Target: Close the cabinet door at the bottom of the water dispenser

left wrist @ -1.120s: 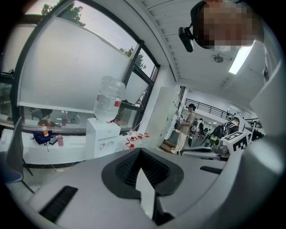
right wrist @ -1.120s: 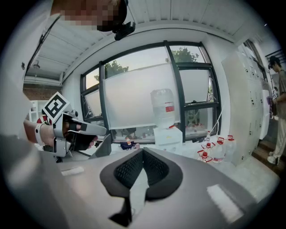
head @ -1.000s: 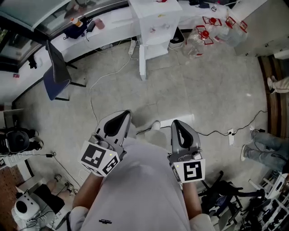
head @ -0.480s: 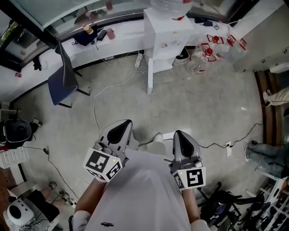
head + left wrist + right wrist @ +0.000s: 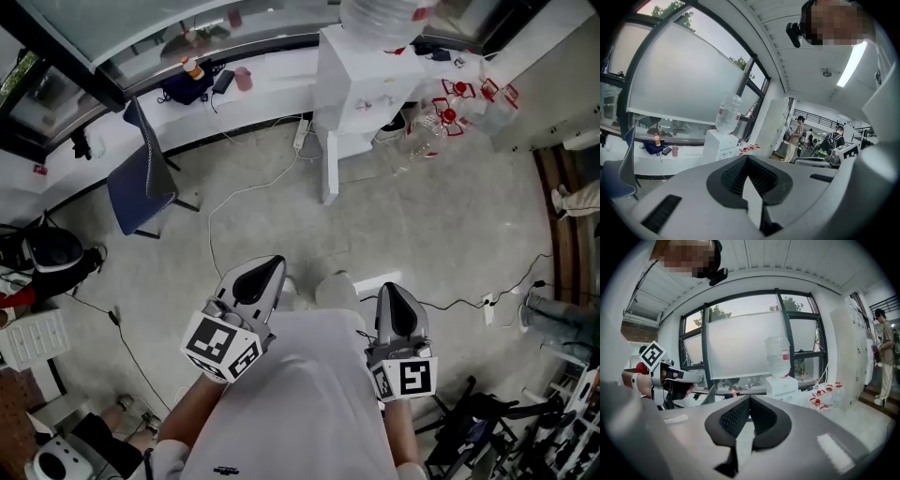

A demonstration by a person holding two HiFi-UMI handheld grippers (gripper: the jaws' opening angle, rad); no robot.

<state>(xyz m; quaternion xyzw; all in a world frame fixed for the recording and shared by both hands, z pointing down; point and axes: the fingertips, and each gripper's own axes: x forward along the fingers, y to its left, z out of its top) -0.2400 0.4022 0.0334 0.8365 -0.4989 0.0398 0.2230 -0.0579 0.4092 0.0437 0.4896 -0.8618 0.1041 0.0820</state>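
The white water dispenser [image 5: 364,80] stands far ahead against the window counter, with a clear bottle [image 5: 380,14] on top. Its bottom cabinet door [image 5: 329,167] hangs open, sticking out toward me as a narrow white panel. My left gripper [image 5: 271,265] and right gripper [image 5: 389,289] are held close to my body, well short of the dispenser, both shut with nothing between the pads. The left gripper view shows the dispenser [image 5: 719,146] small beyond the shut left gripper [image 5: 747,157]. The right gripper view shows the dispenser [image 5: 783,386] beyond the shut right gripper [image 5: 750,397].
A blue chair [image 5: 141,178] stands left of the dispenser at the long white counter [image 5: 234,89]. Several water jugs [image 5: 450,108] lie to its right. Cables and a power strip [image 5: 302,131] cross the floor. A person's legs [image 5: 562,314] show at the right edge.
The dispenser and chair have come lower and nearer in the head view. Both grippers have moved forward across the floor toward it, still shut.
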